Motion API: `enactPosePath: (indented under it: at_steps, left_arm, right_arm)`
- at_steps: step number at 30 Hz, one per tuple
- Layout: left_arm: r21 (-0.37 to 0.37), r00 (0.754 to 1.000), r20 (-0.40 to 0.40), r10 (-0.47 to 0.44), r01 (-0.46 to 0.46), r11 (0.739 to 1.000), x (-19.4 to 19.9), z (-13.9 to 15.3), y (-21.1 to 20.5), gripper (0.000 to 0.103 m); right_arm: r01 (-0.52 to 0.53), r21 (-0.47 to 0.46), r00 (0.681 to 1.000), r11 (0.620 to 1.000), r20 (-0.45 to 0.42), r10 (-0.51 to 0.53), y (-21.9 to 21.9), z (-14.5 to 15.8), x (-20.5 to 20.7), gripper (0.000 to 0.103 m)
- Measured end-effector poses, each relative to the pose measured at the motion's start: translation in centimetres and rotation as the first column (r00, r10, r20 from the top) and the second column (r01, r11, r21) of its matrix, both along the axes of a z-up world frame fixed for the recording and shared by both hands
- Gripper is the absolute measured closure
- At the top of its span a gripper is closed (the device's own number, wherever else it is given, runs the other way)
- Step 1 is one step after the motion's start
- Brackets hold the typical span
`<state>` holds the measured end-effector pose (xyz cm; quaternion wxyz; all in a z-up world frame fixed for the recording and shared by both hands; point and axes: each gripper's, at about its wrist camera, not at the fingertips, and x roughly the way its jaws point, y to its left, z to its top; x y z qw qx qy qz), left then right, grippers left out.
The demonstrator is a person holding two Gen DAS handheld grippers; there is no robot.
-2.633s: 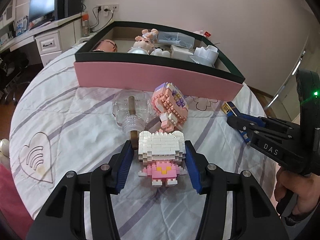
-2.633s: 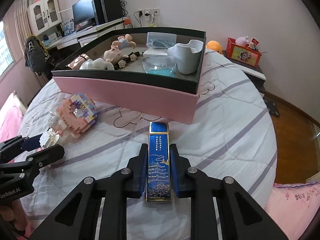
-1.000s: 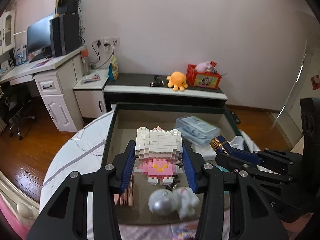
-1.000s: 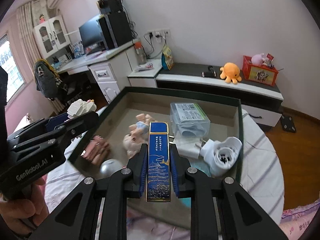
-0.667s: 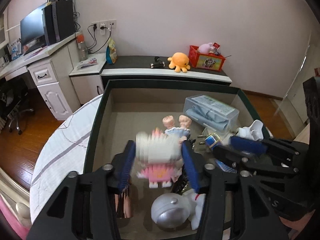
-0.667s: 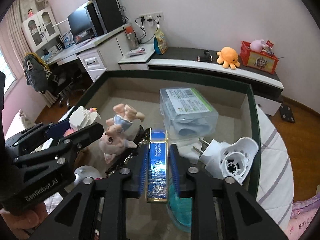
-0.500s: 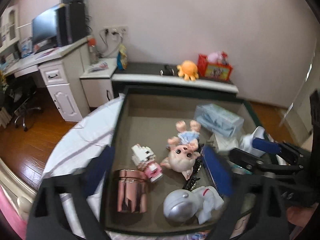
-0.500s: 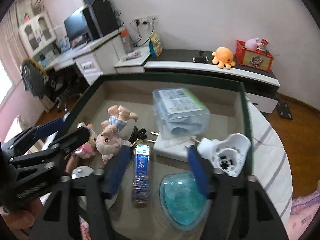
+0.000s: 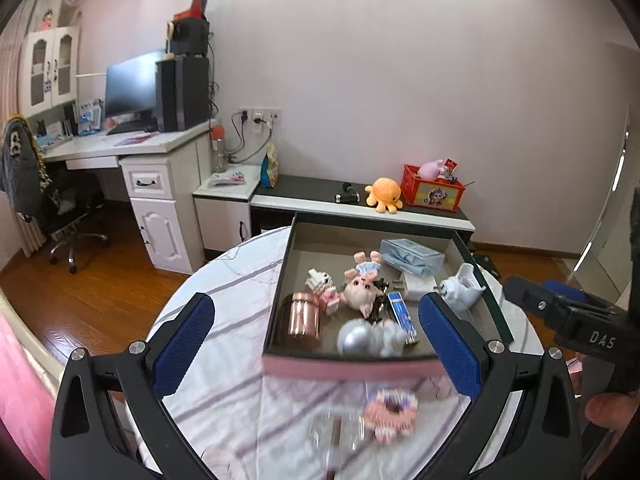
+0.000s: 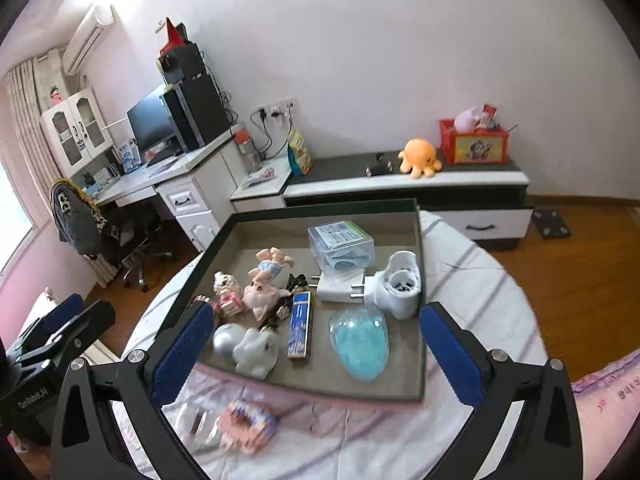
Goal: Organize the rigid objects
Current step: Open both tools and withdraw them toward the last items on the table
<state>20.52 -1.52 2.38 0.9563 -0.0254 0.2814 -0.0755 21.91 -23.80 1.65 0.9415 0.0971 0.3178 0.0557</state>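
A pink-walled box (image 9: 352, 370) (image 10: 416, 394) on the round table holds several items. The white-and-pink brick figure (image 9: 322, 286) (image 10: 226, 294) lies inside at the left, and the blue flat case (image 9: 402, 320) (image 10: 300, 326) lies near the middle. A pink brick block (image 9: 390, 414) (image 10: 246, 420) and a clear bottle (image 9: 334, 432) (image 10: 196, 420) lie on the cloth in front of the box. My left gripper (image 9: 316, 346) and my right gripper (image 10: 312, 354) are both open and empty, held above the table in front of the box.
The box also holds a copper cup (image 9: 302, 318), a pig doll (image 10: 264, 286), a silver-and-white toy (image 10: 246, 346), a teal dish (image 10: 358, 342), a white plug (image 10: 396, 290) and a clear case (image 10: 340, 246). A desk (image 9: 128, 148) and low cabinet (image 10: 404, 188) stand behind.
Both grippers opened and dropped the brick figure and the blue case into the box, then pulled back and up. The block and bottle have come back into view.
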Motion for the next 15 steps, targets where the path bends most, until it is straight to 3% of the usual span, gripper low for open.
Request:
enactPosePath:
  at_steps: [8,15]
  left_arm:
    - [0.033,1.000,0.018,0.010,-0.011,0.999,-6.3,-0.1,0.6,0.000]
    - [0.009,1.000,-0.012,0.019,-0.019,1.000,-10.2,-1.5,0.6,0.000]
  right_arm:
    - [0.035,-0.086,0.994,0.996,0.104,-0.026,1.7,2.4,-7.5,0.000]
    - [0.092,-0.157,0.984,0.983,0.163,-0.066,2.5,2.7,-12.7,0.000]
